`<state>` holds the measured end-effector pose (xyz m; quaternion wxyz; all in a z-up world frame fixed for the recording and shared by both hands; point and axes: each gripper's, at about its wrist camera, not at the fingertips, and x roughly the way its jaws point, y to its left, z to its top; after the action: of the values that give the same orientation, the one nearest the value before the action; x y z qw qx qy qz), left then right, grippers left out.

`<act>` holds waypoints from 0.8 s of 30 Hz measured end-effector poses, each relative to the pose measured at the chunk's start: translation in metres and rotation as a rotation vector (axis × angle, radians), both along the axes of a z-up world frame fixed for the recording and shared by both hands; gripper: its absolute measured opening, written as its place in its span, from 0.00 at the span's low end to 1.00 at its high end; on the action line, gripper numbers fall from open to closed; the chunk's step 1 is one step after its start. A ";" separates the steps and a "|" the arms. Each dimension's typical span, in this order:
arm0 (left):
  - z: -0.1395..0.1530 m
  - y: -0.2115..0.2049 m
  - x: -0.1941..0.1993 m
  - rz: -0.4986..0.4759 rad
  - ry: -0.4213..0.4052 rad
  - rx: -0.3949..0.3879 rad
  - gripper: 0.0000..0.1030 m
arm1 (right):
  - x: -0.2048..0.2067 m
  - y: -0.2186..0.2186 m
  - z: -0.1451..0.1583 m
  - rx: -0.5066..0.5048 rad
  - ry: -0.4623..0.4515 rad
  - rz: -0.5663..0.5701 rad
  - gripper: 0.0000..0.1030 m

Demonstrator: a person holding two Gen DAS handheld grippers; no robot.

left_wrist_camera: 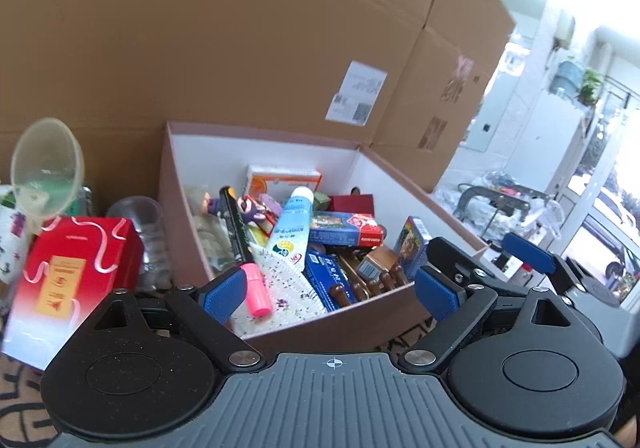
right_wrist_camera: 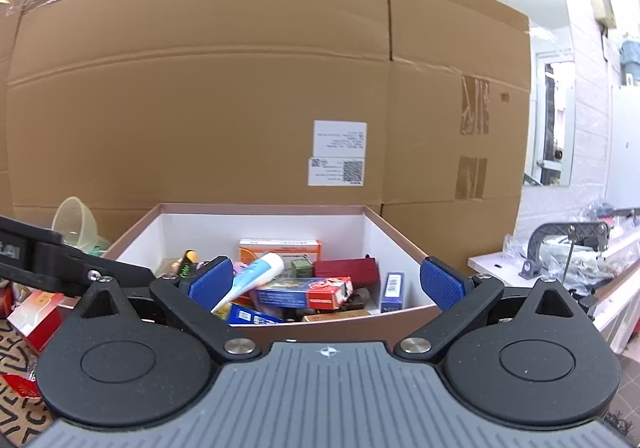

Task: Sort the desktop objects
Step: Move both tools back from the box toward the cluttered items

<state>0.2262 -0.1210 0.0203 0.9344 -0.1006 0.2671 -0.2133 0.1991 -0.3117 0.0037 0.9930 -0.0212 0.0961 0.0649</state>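
Note:
A pink-brown storage box (left_wrist_camera: 280, 332) with white inner walls holds several small objects: a white-blue tube (left_wrist_camera: 291, 226), a pink marker (left_wrist_camera: 256, 288), a blue-red card pack (left_wrist_camera: 346, 228) and an orange carton (left_wrist_camera: 284, 178). My left gripper (left_wrist_camera: 330, 294) is open and empty, just above the box's near edge. My right gripper (right_wrist_camera: 327, 284) is open and empty, hovering at the near edge of the same box (right_wrist_camera: 336, 332). The tube (right_wrist_camera: 250, 280) and card pack (right_wrist_camera: 304, 294) show between its fingers. The right gripper also shows at the right of the left wrist view (left_wrist_camera: 528, 258).
A red gift box (left_wrist_camera: 68, 280), a clear plastic cup (left_wrist_camera: 140, 224) and a clear funnel (left_wrist_camera: 44, 164) stand left of the storage box. A large cardboard carton (right_wrist_camera: 240, 88) rises right behind it. A white shelf with a grey clamp (right_wrist_camera: 568, 244) is at the right.

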 end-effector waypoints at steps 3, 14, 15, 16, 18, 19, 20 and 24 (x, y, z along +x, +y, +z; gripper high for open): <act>0.001 0.017 -0.022 0.021 -0.029 0.035 0.95 | -0.008 0.007 0.004 -0.010 -0.014 0.021 0.98; -0.035 0.130 -0.096 0.284 0.041 0.067 0.95 | -0.041 0.067 0.006 -0.040 -0.025 0.185 0.99; -0.039 0.140 -0.101 0.307 0.051 0.068 0.95 | -0.043 0.075 0.005 -0.041 -0.020 0.205 0.99; -0.042 0.149 -0.105 0.329 0.060 0.069 0.95 | -0.045 0.084 0.003 -0.045 -0.011 0.228 0.99; -0.048 0.164 -0.113 0.369 0.076 0.070 0.95 | -0.048 0.101 -0.002 -0.054 0.008 0.274 0.99; -0.052 0.171 -0.116 0.383 0.084 0.068 0.95 | -0.050 0.109 -0.005 -0.057 0.019 0.297 0.99; -0.055 0.176 -0.119 0.396 0.092 0.065 0.95 | -0.052 0.118 -0.007 -0.060 0.030 0.320 0.99; -0.064 0.194 -0.128 0.438 0.112 0.062 0.95 | -0.058 0.151 -0.015 -0.071 0.068 0.405 0.99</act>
<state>0.0978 0.0727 -0.0442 0.9447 -0.1394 0.2968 0.0087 0.1413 -0.1607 -0.0116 0.9545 -0.0726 0.1256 0.2604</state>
